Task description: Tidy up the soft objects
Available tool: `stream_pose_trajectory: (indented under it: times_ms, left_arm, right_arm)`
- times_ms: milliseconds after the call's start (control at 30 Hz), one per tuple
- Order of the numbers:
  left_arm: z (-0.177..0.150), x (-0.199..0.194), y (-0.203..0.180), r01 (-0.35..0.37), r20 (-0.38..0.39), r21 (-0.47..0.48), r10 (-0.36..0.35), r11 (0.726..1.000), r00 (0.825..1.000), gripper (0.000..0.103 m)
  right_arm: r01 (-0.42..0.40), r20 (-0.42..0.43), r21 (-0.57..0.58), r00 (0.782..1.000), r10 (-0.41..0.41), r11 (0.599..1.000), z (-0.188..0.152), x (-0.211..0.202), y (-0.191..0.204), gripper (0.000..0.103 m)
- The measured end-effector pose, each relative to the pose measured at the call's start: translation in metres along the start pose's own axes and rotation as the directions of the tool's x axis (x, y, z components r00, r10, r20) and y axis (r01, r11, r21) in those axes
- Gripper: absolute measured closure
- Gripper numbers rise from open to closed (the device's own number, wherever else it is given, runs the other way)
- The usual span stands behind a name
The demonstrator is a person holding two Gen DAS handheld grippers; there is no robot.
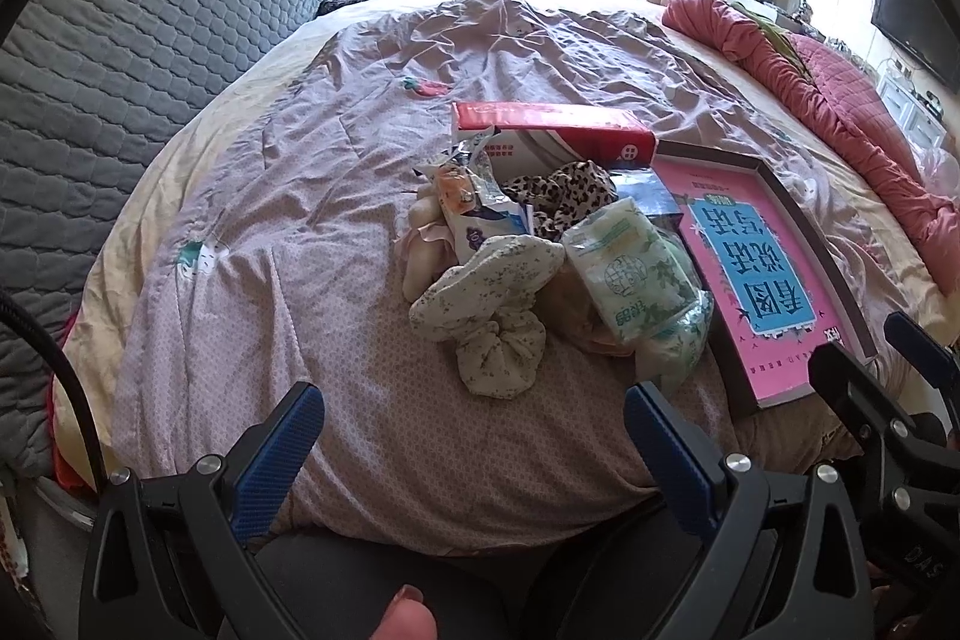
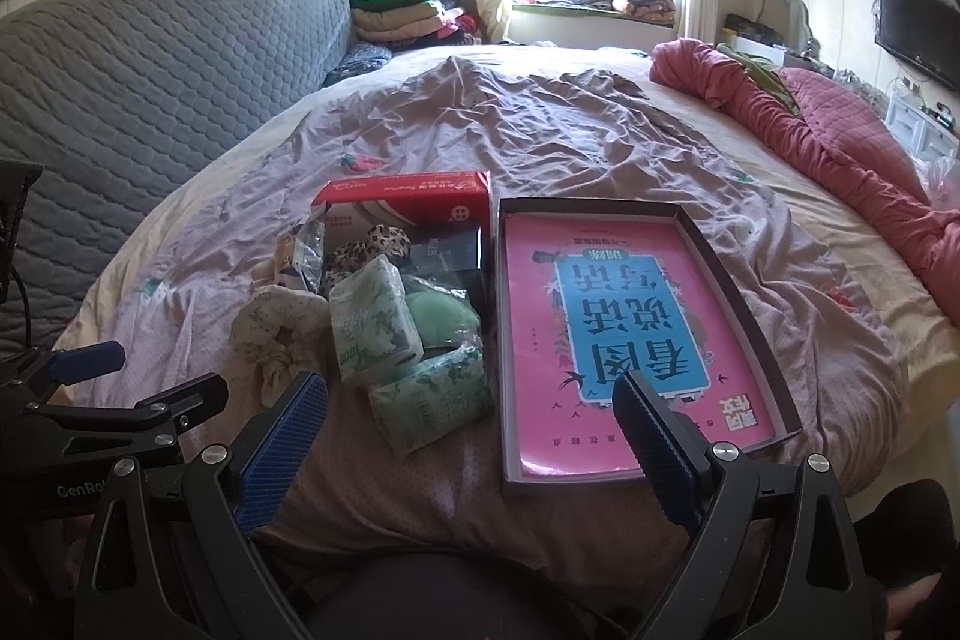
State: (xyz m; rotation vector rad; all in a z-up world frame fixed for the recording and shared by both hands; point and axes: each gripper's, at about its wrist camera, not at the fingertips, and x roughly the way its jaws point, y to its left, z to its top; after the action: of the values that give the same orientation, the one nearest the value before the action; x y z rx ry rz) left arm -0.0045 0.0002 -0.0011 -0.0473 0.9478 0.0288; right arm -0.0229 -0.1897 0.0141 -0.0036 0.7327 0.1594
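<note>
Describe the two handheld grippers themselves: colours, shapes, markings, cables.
Both the left gripper and right gripper are matte black angular frames with silver bolt heads, each carrying two blue ribbed finger pads. The left gripper's body shows pale "GenRo..." lettering in the right wrist view, and a black cable curves beside it.

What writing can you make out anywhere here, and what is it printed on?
"看图说话写话": big title on the pink book in the shallow box, seen upside down.
"GenRo", cut off: on the left gripper body in the right wrist view.
Red tissue box: print too small to read.
Green tissue packs: characters blurred, unreadable.
Snack wrappers: unreadable.
Small lines on the book: too small.
</note>
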Motion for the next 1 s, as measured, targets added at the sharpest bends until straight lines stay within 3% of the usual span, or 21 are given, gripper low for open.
stream_pose_trajectory:
  times_ms: [667, 833, 1000]
  left_arm:
    - [0.001, 0.040, 0.048, 0.103, -0.038, -0.135, -0.109, 0.985, 0.993, 0.002]
    - [0.008, 0.062, 0.053, 0.102, -0.052, -0.135, -0.110, 0.986, 0.993, 0.009]
    - [0.017, 0.072, 0.050, 0.108, -0.015, -0.091, -0.110, 0.990, 0.994, 0.010]
  right_arm:
    - [-0.019, -0.042, -0.046, 0.999, 0.017, 0.999, -0.003, 0.040, 0.013, 0.007]
    - [-0.028, -0.049, -0.069, 0.999, 0.024, 0.997, 0.001, 0.056, 0.019, 0.007]
    - [-0.012, -0.057, -0.119, 0.998, 0.005, 0.993, 0.007, 0.075, 0.030, 0.007]
